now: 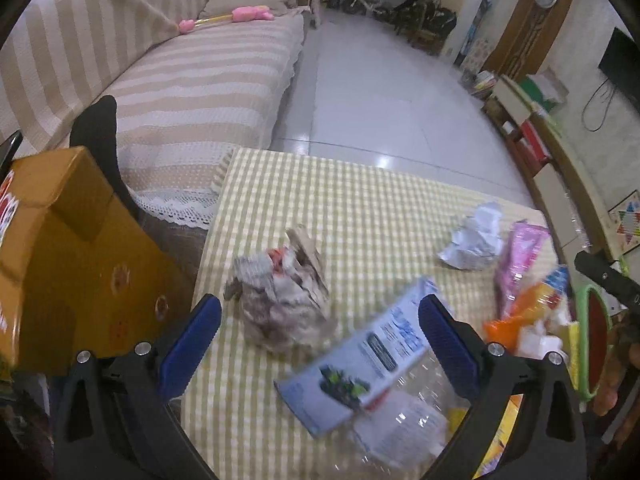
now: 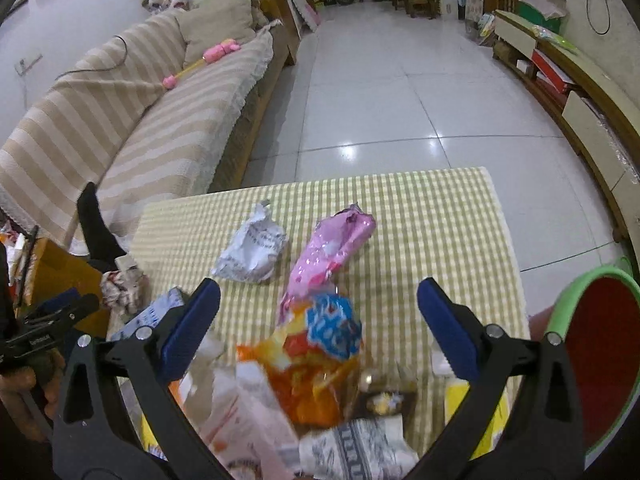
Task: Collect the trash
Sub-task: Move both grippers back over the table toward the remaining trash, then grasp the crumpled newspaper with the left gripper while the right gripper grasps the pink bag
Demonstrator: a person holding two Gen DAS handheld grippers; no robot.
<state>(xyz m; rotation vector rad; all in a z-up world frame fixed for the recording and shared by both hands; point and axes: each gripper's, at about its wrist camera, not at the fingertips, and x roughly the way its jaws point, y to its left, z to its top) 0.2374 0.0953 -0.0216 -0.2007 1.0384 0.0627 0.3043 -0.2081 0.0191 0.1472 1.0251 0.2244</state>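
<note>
Landmark: the checked tablecloth [image 1: 360,200], with all places given relative to it.

Left wrist view, left to right. A brown cardboard box [image 1: 80,264] is standing off the cloth's left edge, its near side cut off by the frame and partly blurred. The left gripper [image 1: 320,328] is hovering over the cloth's near half with its jaws spread wide and nothing between the blue pads [image 1: 188,348]. A crumpled brownish wad of paper [image 1: 284,300] is lying near the cloth's centre, its print too smeared to read. A blue-and-white leaflet [image 1: 372,356] is lying at the near edge, partly overlapping clear plastic packaging [image 1: 400,428] whose outline is hard to make out. A crumpled white paper [image 1: 476,236] is sitting toward the far right.

Right wrist view, left to right. The white paper [image 2: 252,252] is lying mid-cloth; a pink foil wrapper [image 2: 332,248] is lying just beside it. The right gripper [image 2: 319,328] is hanging wide open above an orange-and-blue snack bag [image 2: 320,360], gripping nothing. Pale wrappers at the bottom edge are blurred and cut off. A green-rimmed red disc [image 2: 600,352] is showing off the cloth's right edge, only partly in frame.
</note>
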